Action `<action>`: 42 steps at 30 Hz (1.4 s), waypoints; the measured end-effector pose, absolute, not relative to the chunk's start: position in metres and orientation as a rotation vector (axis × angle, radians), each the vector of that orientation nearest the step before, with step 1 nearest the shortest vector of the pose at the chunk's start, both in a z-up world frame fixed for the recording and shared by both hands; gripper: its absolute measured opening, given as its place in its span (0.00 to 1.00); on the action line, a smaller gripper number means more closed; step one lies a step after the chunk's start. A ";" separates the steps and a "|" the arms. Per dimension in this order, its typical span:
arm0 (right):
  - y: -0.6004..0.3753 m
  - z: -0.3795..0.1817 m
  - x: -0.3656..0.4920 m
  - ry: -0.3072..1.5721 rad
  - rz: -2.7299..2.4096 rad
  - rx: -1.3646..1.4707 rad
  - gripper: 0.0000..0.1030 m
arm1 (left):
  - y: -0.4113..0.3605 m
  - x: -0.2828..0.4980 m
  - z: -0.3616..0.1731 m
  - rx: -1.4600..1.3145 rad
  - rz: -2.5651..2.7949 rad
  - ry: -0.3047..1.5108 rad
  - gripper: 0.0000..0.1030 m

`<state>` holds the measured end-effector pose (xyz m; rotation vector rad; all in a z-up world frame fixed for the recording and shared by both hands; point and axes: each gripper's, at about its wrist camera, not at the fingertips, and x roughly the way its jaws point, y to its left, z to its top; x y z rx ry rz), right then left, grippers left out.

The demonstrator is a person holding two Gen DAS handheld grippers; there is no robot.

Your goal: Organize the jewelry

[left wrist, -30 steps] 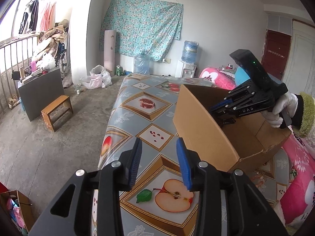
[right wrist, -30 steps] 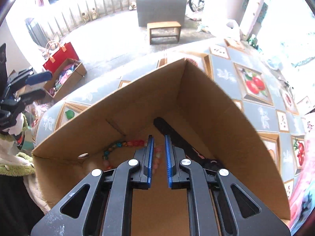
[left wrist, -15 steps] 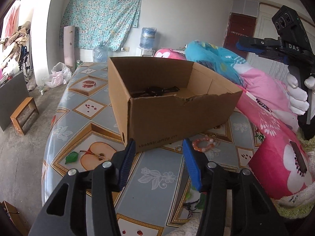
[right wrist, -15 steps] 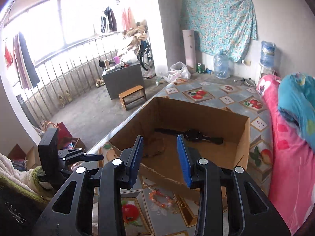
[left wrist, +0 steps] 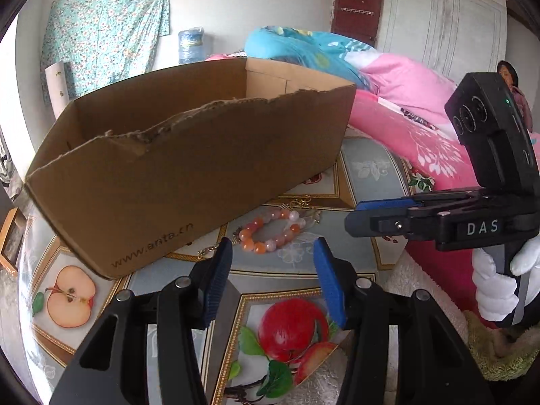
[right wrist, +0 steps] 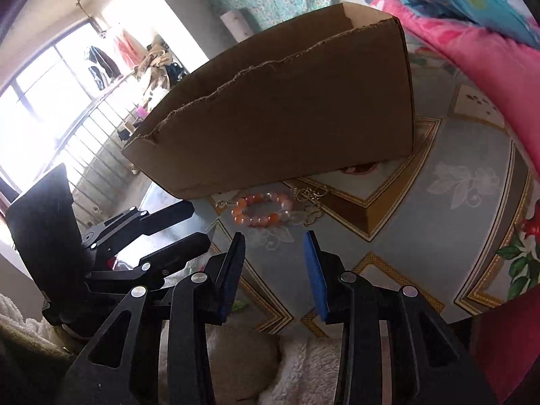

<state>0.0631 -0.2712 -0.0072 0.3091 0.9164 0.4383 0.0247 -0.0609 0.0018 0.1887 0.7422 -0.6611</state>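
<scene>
In the left wrist view, the left tongs (left wrist: pixel 273 260) are seen at 6 o'clock, spread about half open with nothing between the blue pads; their jaws have just been opening. A beaded bracelet (left wrist: pixel 270 233) of orange and pale beads lies on the fruit-patterned surface (left wrist: pixel 368 175) just beyond the fingertips, at the centre. Beside it, toward 1 o'clock, a thin gold chain (left wrist: pixel 300 200) is seen. The cardboard box (left wrist: pixel 189 168) stands behind them, from 9 to 1 o'clock. The right tongs (left wrist: pixel 354 216) enter from 3 o'clock, gripped by a white-gloved hand (left wrist: pixel 496 287).

In the right wrist view, the right tongs (right wrist: pixel 275 260) are held partly open and empty; their jaws have just been opening. The bracelet (right wrist: pixel 260 209) lies just ahead at 12 o'clock, beside the chain (right wrist: pixel 310 199), below the box (right wrist: pixel 287 118). The left tongs (right wrist: pixel 189 226) are seen at 9 o'clock.
</scene>
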 end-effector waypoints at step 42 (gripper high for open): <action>-0.289 -0.007 0.039 0.873 0.438 0.381 0.33 | 0.034 0.051 0.013 -0.136 -0.486 0.915 0.09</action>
